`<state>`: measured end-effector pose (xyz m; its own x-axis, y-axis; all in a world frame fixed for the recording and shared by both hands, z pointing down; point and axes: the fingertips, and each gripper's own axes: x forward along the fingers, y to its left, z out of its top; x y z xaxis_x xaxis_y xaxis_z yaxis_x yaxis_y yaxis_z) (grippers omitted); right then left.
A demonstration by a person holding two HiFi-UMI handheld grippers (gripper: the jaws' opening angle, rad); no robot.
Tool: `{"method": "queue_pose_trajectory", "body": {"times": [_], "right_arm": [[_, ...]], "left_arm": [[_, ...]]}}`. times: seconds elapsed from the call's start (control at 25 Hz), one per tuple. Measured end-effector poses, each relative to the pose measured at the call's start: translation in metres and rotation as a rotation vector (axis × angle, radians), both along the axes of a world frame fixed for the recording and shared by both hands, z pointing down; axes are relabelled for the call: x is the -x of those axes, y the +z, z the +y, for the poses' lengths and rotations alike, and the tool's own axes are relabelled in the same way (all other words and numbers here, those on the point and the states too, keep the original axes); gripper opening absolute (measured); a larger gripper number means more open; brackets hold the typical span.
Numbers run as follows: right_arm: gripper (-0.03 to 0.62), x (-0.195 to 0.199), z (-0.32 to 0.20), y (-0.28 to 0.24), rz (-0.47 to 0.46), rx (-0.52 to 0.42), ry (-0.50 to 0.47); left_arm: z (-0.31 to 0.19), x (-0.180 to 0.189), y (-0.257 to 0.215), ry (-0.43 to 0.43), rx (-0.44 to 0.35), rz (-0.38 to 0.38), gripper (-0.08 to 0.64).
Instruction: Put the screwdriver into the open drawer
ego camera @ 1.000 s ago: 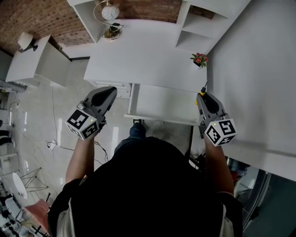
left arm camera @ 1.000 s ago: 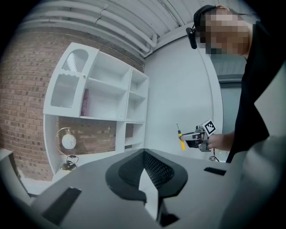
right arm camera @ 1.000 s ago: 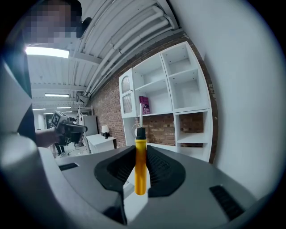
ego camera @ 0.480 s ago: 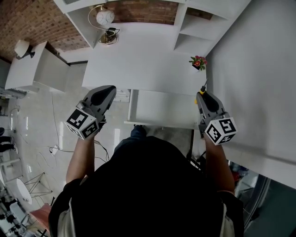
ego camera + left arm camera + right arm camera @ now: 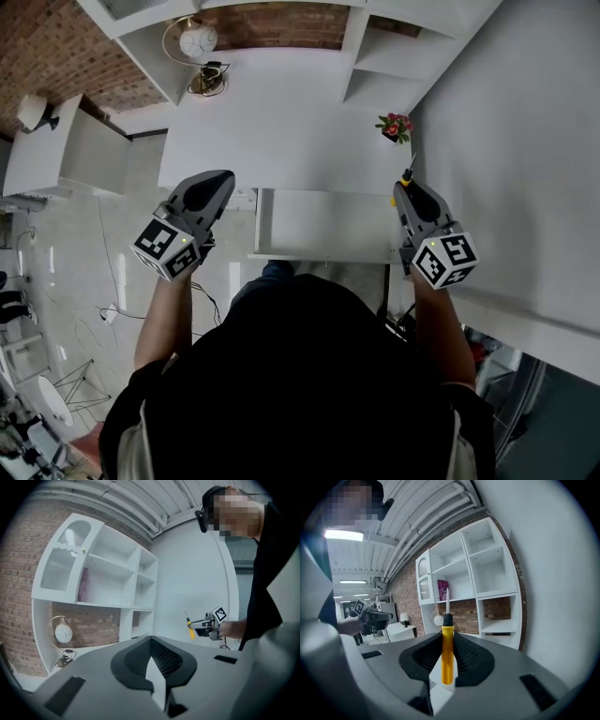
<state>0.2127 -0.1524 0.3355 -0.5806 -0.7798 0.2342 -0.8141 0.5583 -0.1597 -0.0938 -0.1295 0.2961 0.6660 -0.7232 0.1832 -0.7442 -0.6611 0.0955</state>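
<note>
A screwdriver point(image 5: 447, 653) with a yellow handle stands upright in my right gripper point(image 5: 447, 641), which is shut on the handle; the metal shaft points up. In the head view the right gripper point(image 5: 410, 185) hovers at the right edge of the open white drawer point(image 5: 323, 225), with the screwdriver point(image 5: 409, 172) sticking out ahead of it. My left gripper point(image 5: 221, 180) floats just left of the drawer. Its jaws are shut with nothing between them point(image 5: 151, 641). The left gripper view also shows the right gripper point(image 5: 206, 625) holding the screwdriver point(image 5: 189, 627) in the air.
The drawer belongs to a white desk point(image 5: 281, 122) that carries a small potted flower point(image 5: 394, 125) at its right and a round clock point(image 5: 197, 42) at the back left. White shelves point(image 5: 487, 569) rise behind it. A white wall point(image 5: 506, 159) runs along the right, and a low white cabinet point(image 5: 66, 150) stands to the left.
Both grippers have eased slightly forward along the drawer's two sides as the head view drifted. The right gripper still holds the screwdriver; the left stays shut and empty.
</note>
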Motion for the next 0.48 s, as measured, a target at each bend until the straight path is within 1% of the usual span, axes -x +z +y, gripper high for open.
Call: {"method": "queue_pose_trajectory", "body": {"times": [0.12,0.48], "right_arm": [[0.083,0.001,-0.007,0.002,0.003,0.002,0.001],[0.083,0.008,-0.023,0.013,0.007,0.03,0.004]], "left_arm": [[-0.008,-0.001,0.004,0.017,-0.012,0.0,0.015],[-0.027,0.005,0.008,0.031,0.004,-0.003,0.015]]}}
